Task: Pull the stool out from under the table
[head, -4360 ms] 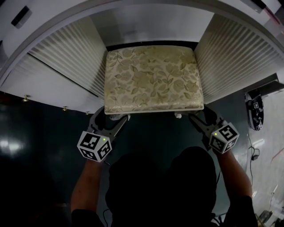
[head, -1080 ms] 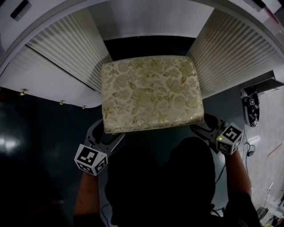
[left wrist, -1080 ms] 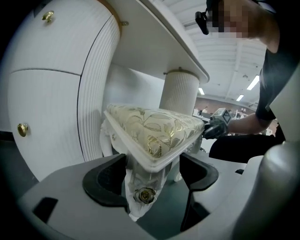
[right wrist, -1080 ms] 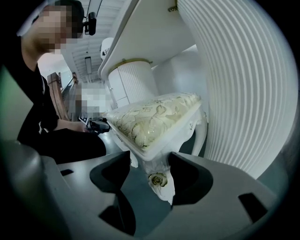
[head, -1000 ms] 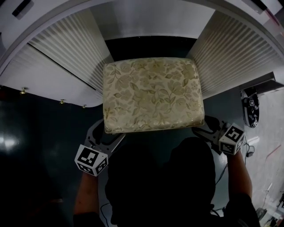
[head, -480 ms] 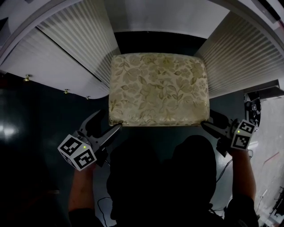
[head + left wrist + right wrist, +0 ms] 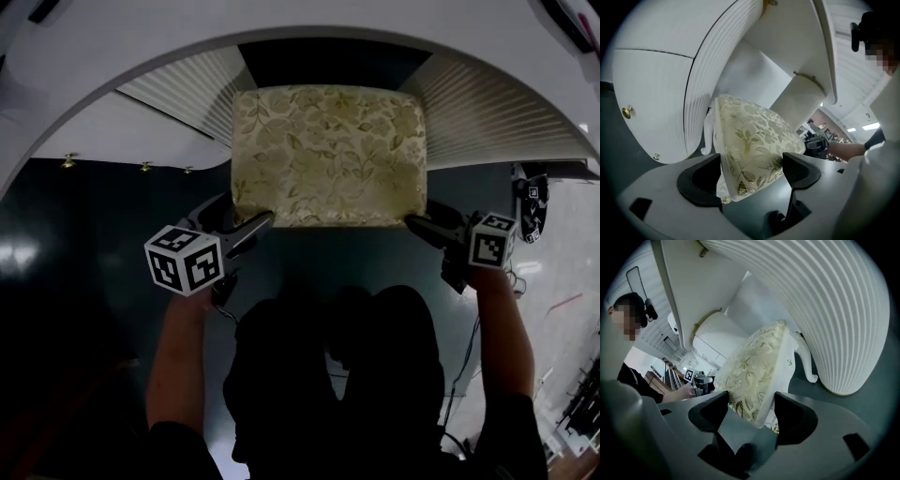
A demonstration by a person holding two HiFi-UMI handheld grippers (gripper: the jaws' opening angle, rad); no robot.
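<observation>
The stool has a gold floral cushion and white legs; it stands in the gap between the table's ribbed pedestals, its near edge toward me. My left gripper is at the seat's near left corner. In the left gripper view that corner fills the gap between the jaws; they have just been opening, and both pads touch the cushion. My right gripper holds the near right corner. In the right gripper view the seat edge sits tight between its jaws.
The white table top arches over the far end of the stool, with a second ribbed pedestal at the right. Brass knobs line its left front. The floor is dark; a small device and a cable lie at the right.
The stool has come out from under the table toward me. In the last second both grippers rolled at its near corners and rose a little, and the head view tilted up.
</observation>
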